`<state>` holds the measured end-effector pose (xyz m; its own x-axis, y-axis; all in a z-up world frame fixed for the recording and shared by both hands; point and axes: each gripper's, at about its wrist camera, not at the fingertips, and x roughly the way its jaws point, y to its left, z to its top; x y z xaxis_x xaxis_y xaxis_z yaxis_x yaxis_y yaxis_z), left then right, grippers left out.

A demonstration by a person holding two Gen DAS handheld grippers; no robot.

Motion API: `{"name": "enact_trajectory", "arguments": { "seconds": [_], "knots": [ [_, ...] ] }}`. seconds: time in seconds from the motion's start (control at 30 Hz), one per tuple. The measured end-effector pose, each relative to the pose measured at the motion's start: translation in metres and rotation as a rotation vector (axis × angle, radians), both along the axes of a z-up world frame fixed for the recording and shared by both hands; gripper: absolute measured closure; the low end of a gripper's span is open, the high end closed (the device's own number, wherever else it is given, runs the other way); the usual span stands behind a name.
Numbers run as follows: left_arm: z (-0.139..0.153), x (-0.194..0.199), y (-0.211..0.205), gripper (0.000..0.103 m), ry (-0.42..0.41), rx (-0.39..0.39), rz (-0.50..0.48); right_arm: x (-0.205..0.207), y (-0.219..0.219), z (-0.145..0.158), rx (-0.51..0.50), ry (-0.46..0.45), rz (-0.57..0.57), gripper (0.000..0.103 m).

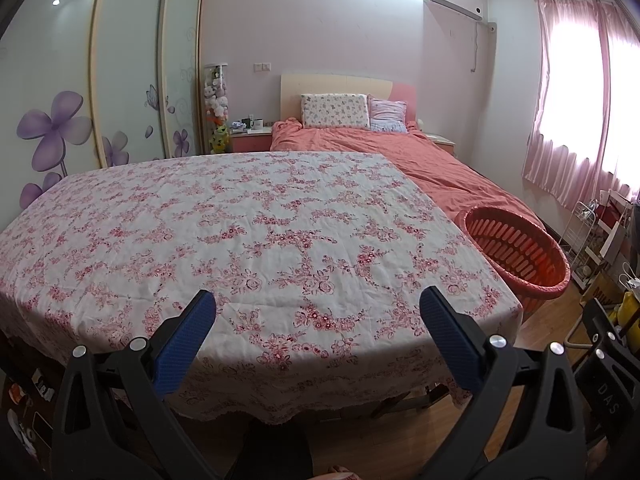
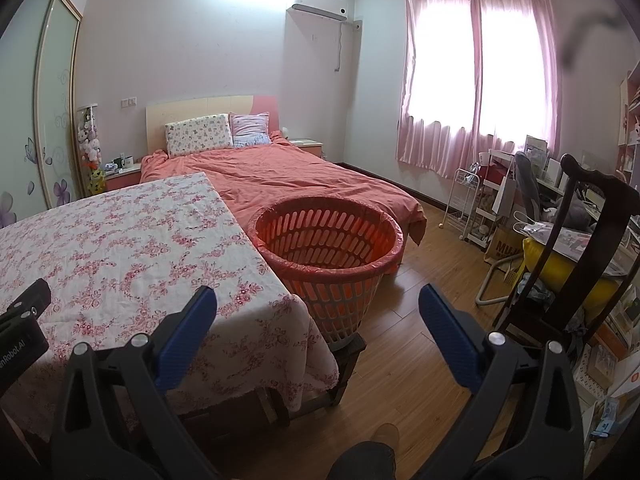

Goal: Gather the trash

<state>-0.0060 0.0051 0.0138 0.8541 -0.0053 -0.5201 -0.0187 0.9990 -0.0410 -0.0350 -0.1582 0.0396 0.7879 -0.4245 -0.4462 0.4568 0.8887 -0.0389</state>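
Left wrist view: left gripper (image 1: 318,304) held over near edge of the tabletop (image 1: 248,236), jaws spread wide, nothing between them. Tabletop is covered by a white cloth with red flower print, bare of items. Orange slatted basket (image 1: 520,256) sits just past the tabletop's right edge, lined with a thin orange bag, tight against the bed (image 1: 420,160). Wardrobe (image 1: 120,80) with purple flower doors on the left.

Right wrist view: right gripper (image 2: 318,304) held off the tabletop's (image 2: 120,240) right corner, over wood floor (image 2: 420,300), jaws spread wide, holding nothing. Basket (image 2: 328,240) straight ahead on a dark low stool (image 2: 352,350), touching the cloth edge; inside looks empty as far as visible. Part of the left gripper (image 2: 24,320) shows at left edge. Dark wooden chair (image 2: 580,240) on the right.
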Motion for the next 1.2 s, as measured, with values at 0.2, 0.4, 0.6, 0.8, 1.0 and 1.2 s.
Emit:
{"name": "enact_trajectory", "arguments": {
  "seconds": [0.2,0.4,0.6,0.8,1.0,1.2],
  "knots": [
    [-0.0002,-0.0001,-0.0001,0.003,0.0,-0.001,-0.001,0.0001,0.0001,0.0002,0.001,0.001,0.0,0.004],
    [0.0003,0.0,-0.0002,0.003,0.0,-0.001,0.0,0.0002,-0.0002,0.0003,0.001,0.001,0.0,0.004],
    [0.0003,0.0001,-0.0002,0.003,0.001,-0.001,0.0,0.0001,-0.0005,0.0005,0.001,0.001,0.0,0.004],
    [0.0003,-0.0001,-0.0002,0.003,0.0,0.001,0.001,0.0,-0.0006,0.0006,0.001,0.001,0.0,0.004],
    [-0.0009,0.0003,-0.0005,0.003,0.0,0.0,0.001,0.0001,-0.0007,0.0008,0.001,0.001,0.0,0.004],
    [-0.0017,-0.0003,-0.0018,0.003,0.001,0.002,0.0,0.0001,-0.0007,0.001,0.001,0.001,0.0,0.004]
  ]
}}
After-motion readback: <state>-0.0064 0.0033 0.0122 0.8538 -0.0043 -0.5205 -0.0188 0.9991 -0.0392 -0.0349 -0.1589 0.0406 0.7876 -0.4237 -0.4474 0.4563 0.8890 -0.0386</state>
